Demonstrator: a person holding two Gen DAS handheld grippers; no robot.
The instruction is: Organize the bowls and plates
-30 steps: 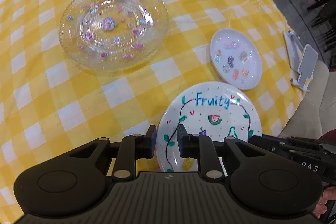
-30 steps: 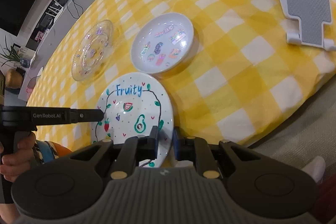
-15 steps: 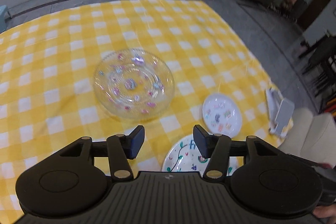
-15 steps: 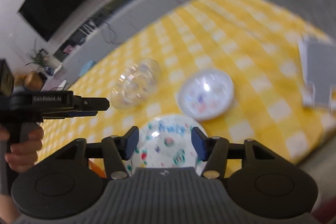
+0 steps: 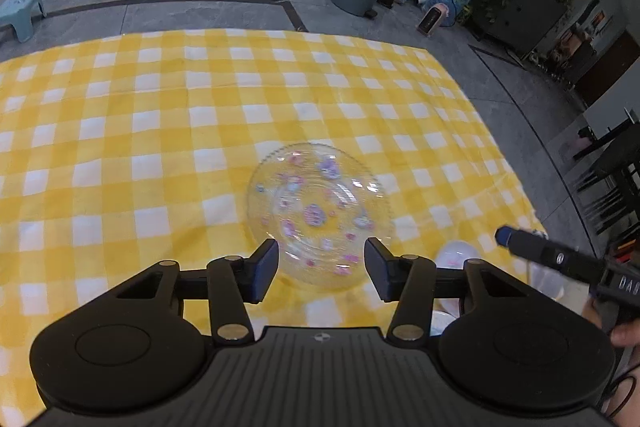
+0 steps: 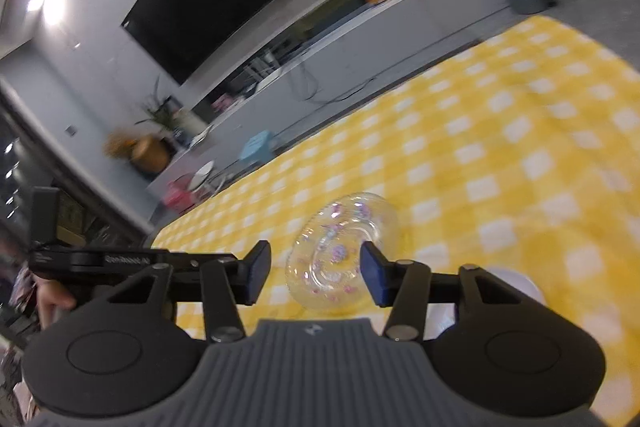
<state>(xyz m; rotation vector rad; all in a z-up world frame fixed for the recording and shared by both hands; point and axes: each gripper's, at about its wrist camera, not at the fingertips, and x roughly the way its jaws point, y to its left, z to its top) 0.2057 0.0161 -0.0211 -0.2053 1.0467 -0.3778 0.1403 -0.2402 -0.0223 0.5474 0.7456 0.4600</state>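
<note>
Here the glass plate [image 5: 319,215] lies flat on the yellow checked cloth [image 5: 160,131], toward the cloth's near right part in the left view; printed pink and purple motifs dot its clear surface; the cloth around it to the left and beyond is bare, with wide room on those sides, while the cloth's far edge meets grey floor and its right edge falls away toward dark chairs [image 5: 612,179]; just right of the plate, low in the view, a white plate [image 5: 458,253] shows partly behind the left gripper's finger; in the right view a pale rim of a white plate [image 6: 516,279] likewise peeps out past the right finger, though blur hides its detail; the left gripper [image 5: 321,269] hangs above the cloth, tilted down, its jaws apart and closing with nothing between the pads, the glass plate lying beyond and below them, untouched; the right gripper [image 6: 315,273] points more nearly level, rolled so that the room leans, its jaws also apart and closing on nothing, the glass plate [image 6: 342,251] seen through the gap, well clear; each gripper's body shows in the other's view, held by a hand [image 6: 54,301] at the frame edge.
</note>
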